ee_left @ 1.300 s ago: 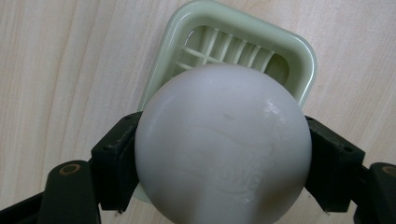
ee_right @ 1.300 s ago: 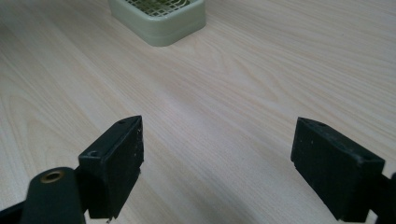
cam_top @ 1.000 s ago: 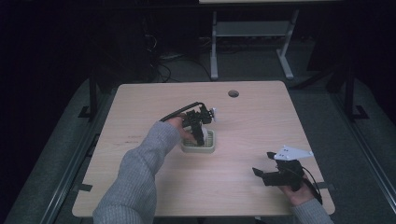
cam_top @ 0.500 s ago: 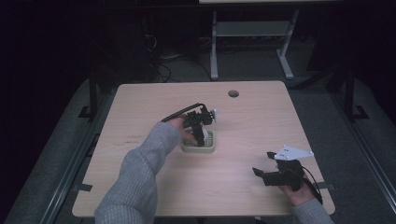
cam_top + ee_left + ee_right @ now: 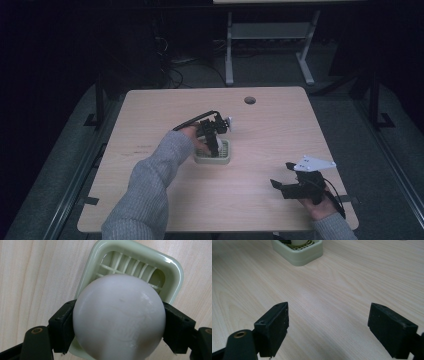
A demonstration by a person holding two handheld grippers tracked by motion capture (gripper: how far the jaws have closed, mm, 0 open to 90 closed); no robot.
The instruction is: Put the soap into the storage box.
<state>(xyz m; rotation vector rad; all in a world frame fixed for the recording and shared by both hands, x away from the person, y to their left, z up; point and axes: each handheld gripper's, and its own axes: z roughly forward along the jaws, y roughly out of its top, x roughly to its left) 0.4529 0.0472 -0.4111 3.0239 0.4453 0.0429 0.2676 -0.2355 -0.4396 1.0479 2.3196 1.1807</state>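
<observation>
Left hand-held gripper (image 5: 118, 322) clamping smooth white ball (image 5: 118, 317), above pale green slatted tray (image 5: 172, 272), right hand-held gripper (image 5: 328, 327) spread wide

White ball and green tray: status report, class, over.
Left gripper shut on white ball, over green tray. Right gripper open, empty, near table edge. Nothing in the way.

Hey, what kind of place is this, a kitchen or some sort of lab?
Probably a lab or test room, not a kitchen: a bare wooden table with a cable hole, dark surroundings with loose cables on the floor, and a second table's metal frame behind.
</observation>
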